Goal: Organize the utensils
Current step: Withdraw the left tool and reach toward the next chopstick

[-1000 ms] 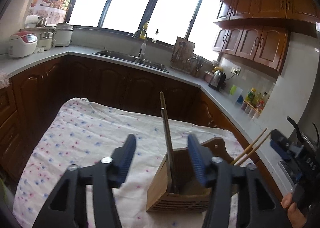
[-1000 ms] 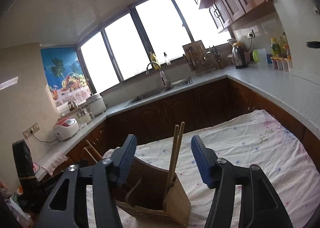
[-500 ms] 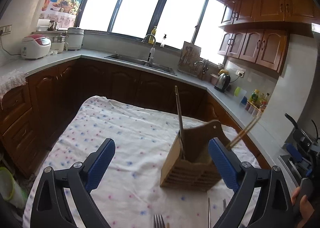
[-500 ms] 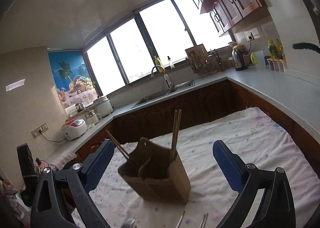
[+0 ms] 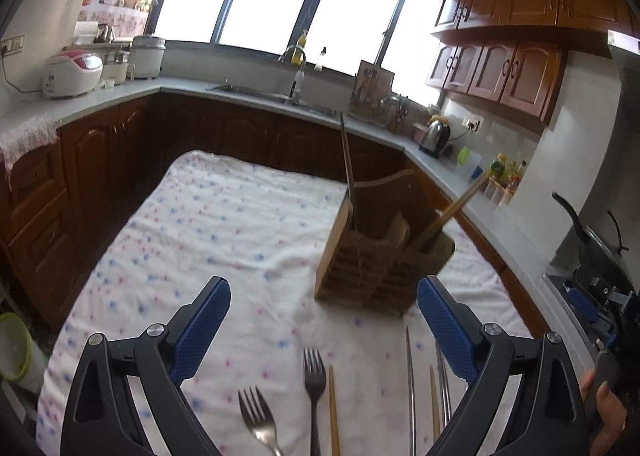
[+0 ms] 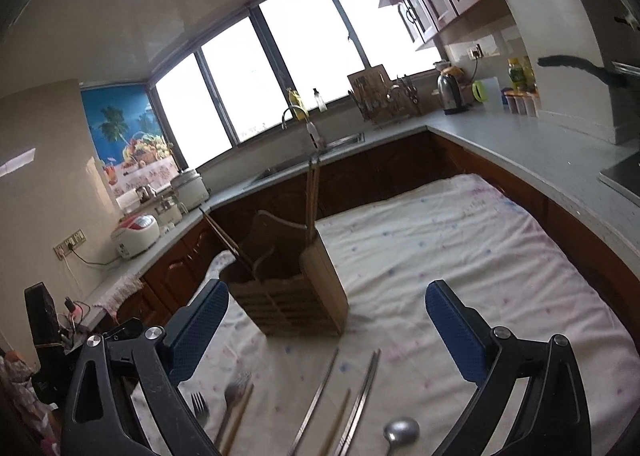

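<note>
A wooden utensil caddy (image 5: 376, 260) (image 6: 292, 288) stands on the flowered tablecloth (image 5: 224, 223) (image 6: 440, 248), with chopsticks (image 5: 347, 167) (image 6: 312, 195) standing in two of its compartments. My left gripper (image 5: 324, 328) is open and empty, drawn back from the caddy. My right gripper (image 6: 326, 330) is open and empty too, on the caddy's other side. Loose on the cloth in front lie two forks (image 5: 314, 380) (image 6: 230, 396), a wooden chopstick (image 5: 334, 408), metal chopsticks (image 5: 411, 388) (image 6: 360, 396) and a spoon (image 6: 400, 432).
Dark wooden cabinets and a grey counter (image 5: 132, 91) (image 6: 520, 147) ring the table, with a sink (image 5: 276, 95), rice cookers (image 5: 72, 71) and a kettle (image 5: 436, 135). A person's hand (image 5: 604, 412) shows at the right edge of the left wrist view.
Both grippers opened wide, let go of the chopsticks now standing in the caddy, and drew back from it, so the loose cutlery came into view.
</note>
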Action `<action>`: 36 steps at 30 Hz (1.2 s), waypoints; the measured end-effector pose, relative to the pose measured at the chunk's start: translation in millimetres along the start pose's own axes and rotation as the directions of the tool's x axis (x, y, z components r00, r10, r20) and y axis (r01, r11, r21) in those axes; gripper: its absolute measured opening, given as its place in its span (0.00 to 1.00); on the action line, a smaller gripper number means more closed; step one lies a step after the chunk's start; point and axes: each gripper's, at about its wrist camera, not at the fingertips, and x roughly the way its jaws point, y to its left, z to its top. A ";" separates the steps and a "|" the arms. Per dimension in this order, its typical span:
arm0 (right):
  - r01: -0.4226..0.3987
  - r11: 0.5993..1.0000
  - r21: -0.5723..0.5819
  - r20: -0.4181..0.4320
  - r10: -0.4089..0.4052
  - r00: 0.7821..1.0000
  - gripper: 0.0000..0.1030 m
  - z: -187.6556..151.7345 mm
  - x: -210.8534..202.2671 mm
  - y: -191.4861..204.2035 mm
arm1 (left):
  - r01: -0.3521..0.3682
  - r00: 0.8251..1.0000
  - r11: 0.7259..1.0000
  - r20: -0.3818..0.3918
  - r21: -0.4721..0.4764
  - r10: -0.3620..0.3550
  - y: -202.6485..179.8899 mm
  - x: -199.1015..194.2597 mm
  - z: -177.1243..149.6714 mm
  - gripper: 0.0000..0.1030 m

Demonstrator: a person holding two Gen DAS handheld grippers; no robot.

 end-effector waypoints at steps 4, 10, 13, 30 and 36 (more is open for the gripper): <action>0.008 1.000 0.005 -0.023 -0.008 1.000 0.97 -11.7 -5.3 -5.1 | -0.001 1.000 1.000 -0.028 -0.002 0.001 -0.7 -6.5 -7.8 0.92; 0.027 1.000 0.009 -0.067 -0.026 0.997 0.97 -22.0 -2.1 -12.0 | 0.011 0.998 1.000 -0.055 0.022 -0.010 -14.9 -8.5 -14.9 0.91; 0.048 0.999 0.001 -0.097 -0.048 0.994 0.94 -25.5 4.7 -15.4 | 0.018 0.998 0.999 -0.068 0.045 -0.015 -25.2 -4.1 -16.9 0.90; 0.082 0.997 -0.010 -0.467 -0.077 0.881 0.23 -66.3 118.0 -41.4 | 0.103 0.913 0.972 -0.409 0.213 -0.007 -98.9 112.2 -30.0 0.58; 0.090 0.994 -0.061 -0.538 -0.109 0.836 0.16 -80.1 146.6 -42.4 | 0.126 0.883 0.958 -0.469 0.258 0.010 -113.5 146.2 -37.6 0.56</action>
